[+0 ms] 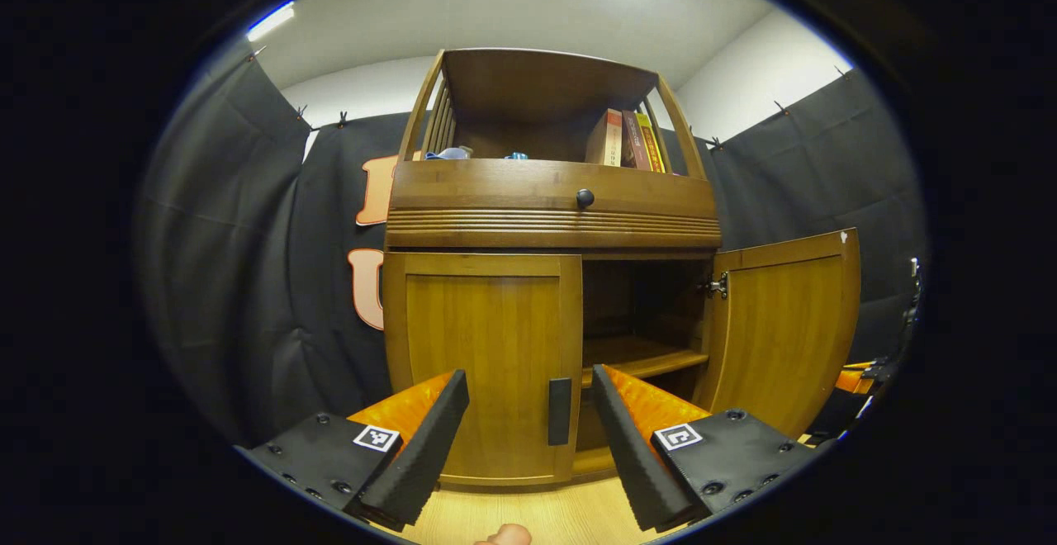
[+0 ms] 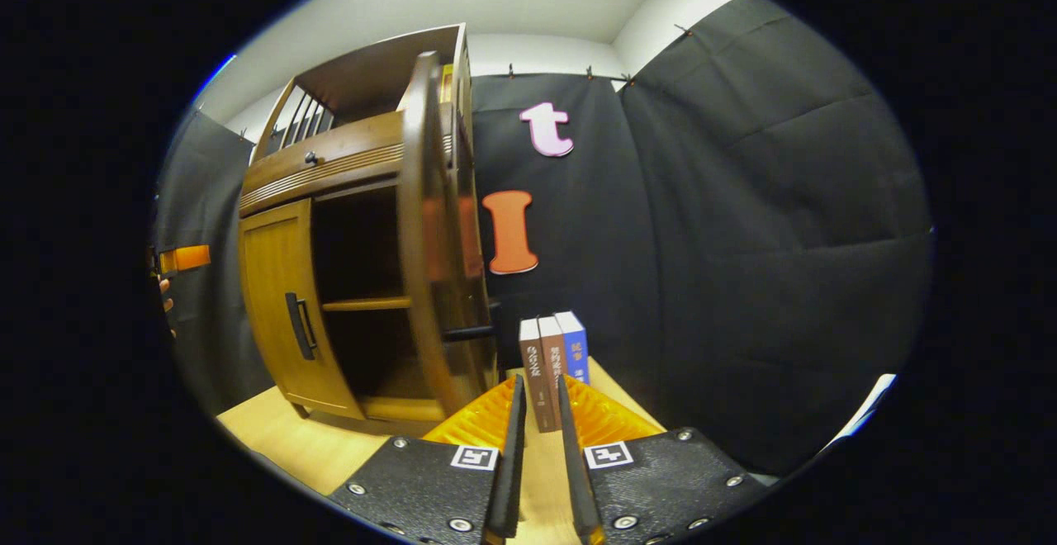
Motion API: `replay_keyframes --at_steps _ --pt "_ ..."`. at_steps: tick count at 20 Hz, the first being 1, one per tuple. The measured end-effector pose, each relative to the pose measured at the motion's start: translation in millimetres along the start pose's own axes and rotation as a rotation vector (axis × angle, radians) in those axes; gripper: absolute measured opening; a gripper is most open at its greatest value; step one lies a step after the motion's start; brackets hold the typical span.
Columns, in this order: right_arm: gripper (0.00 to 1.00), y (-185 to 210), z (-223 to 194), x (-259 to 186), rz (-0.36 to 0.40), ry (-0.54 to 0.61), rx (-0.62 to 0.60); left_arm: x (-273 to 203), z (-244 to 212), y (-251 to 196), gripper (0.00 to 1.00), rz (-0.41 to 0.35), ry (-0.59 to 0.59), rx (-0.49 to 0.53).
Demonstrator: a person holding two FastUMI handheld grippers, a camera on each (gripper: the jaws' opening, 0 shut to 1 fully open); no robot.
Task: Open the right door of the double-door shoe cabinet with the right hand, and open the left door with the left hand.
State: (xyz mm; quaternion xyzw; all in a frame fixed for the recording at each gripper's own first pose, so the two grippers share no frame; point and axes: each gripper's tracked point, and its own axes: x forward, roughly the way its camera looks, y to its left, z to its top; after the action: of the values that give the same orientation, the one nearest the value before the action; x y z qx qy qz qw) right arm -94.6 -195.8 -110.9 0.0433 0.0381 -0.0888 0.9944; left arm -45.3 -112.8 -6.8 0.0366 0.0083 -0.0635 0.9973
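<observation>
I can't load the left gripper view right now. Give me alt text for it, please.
The left gripper, open, faces the shoe cabinet's closed left door, its fingers either side of the black handle but short of it. The right door already stands swung open, baring a dark interior with a shelf. Above are a drawer knob and books.
</observation>
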Motion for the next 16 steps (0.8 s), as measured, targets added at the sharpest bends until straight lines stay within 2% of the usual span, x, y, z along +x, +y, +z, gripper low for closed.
replay_keyframes --at_steps 3,4,5,9,11,13,14,16 --pt "0.37 -20.1 15.3 -8.6 -0.056 -0.046 -0.020 14.5 -14.9 -11.3 0.96 -0.010 0.012 -0.004" --pt "0.34 -26.2 16.7 -7.8 -0.073 -0.052 -0.038 19.6 -19.6 -15.3 0.96 -0.014 0.015 -0.003" --pt "0.39 -32.0 16.6 -8.1 -0.090 -0.053 -0.054 25.9 -25.8 -19.2 0.95 -0.014 0.019 0.000" --pt "0.91 -45.8 9.8 -4.3 -0.133 -0.041 -0.074 52.2 -48.6 -35.3 0.95 -0.008 0.030 0.011" --pt "1.00 -45.6 5.3 -1.7 -0.132 -0.028 -0.062 66.4 -64.0 -44.9 0.95 -0.011 0.041 0.034" --pt "1.00 -46.3 3.3 -0.9 -0.132 -0.024 -0.060 81.1 -83.4 -52.8 0.95 -0.014 0.063 0.044" --pt "0.92 -47.7 3.6 -0.5 -0.137 -0.025 -0.065 90.0 -92.0 -54.4 0.96 -0.009 0.069 0.048" --pt "0.92 -50.9 3.2 0.2 -0.153 -0.028 -0.085 103.7 -104.5 -50.2 0.96 0.008 0.075 0.046"
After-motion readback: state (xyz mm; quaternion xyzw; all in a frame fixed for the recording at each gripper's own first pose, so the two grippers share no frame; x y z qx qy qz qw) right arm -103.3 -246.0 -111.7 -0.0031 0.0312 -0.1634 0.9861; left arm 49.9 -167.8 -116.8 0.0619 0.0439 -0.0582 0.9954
